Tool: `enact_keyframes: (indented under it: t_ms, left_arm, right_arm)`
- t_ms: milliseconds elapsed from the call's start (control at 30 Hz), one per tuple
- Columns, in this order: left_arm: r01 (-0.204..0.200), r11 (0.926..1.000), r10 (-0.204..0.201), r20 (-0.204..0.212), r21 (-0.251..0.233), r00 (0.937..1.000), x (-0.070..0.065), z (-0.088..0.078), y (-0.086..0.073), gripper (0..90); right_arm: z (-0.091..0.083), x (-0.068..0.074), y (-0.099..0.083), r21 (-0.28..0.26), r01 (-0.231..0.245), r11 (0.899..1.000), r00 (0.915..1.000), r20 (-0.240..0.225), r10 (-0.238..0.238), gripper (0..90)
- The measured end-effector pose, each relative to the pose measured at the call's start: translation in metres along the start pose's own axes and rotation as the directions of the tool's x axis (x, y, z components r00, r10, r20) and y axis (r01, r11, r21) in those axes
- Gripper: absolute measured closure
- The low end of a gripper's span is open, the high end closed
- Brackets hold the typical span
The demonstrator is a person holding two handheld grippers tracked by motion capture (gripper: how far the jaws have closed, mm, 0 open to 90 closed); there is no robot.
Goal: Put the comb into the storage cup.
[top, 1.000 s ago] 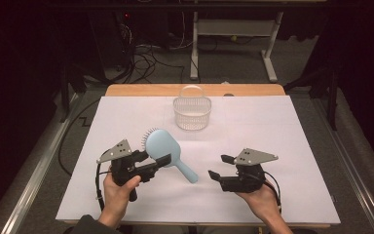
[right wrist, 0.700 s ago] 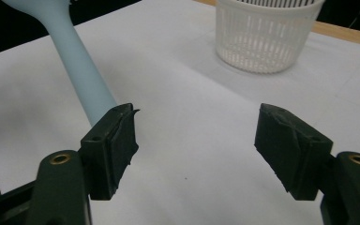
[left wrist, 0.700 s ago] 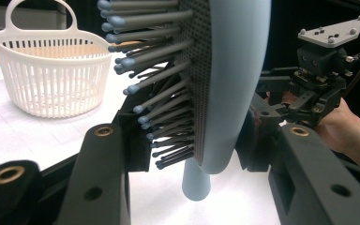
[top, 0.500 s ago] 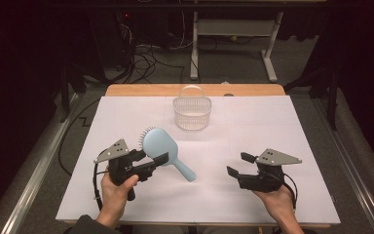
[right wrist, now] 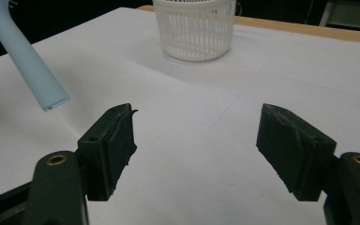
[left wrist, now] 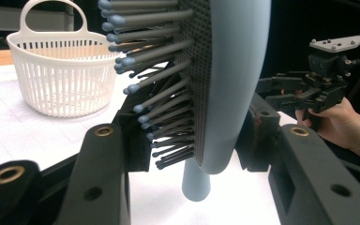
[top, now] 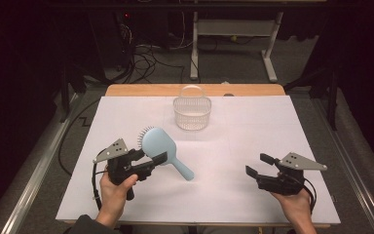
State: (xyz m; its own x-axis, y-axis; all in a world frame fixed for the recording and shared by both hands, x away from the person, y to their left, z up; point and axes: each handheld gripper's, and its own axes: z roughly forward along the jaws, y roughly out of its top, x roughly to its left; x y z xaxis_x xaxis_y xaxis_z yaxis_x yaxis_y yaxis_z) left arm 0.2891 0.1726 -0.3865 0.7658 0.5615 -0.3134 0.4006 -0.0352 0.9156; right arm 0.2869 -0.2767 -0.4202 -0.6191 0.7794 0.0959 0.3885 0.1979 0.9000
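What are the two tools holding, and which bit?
The left tool grips the light blue plastic hairbrush by its head. The right tool holds nothing.

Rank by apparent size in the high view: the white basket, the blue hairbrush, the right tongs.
1. Blue hairbrush and right tongs: similar extent, too close to rank.
2. White basket: smallest, though farther from the camera.

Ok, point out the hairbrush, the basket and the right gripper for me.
hairbrush (top: 158,142), high view, on the smooth back of its head.
basket (top: 192,119), high view, on its slatted front wall.
right gripper (right wrist: 194,150), right gripper view, midway between its open fingertips.
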Motion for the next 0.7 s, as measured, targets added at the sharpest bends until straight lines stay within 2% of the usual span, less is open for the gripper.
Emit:
enact_keyframes:
  t_ms: [100,333,700]
  left_arm:
    - [-0.003,1.0000,0.003,-0.003,0.003,1.0000,0.000,0.000,0.001,54.9]
    - [-0.002,1.0000,0.002,-0.017,0.006,0.9999,0.001,0.000,0.001,54.9]
    - [0.010,0.9999,-0.011,-0.039,-0.010,0.9992,0.009,-0.002,0.009,54.9]
  right_arm:
    - [-0.007,-0.009,-0.006,-0.018,-0.027,0.999,0.9995,0.013,0.027,27.9]
    - [-0.020,-0.026,-0.022,-0.030,-0.055,0.998,0.9974,0.044,0.057,26.9]
    - [-0.032,-0.043,-0.041,-0.068,-0.087,0.994,0.9917,0.089,0.093,25.9]
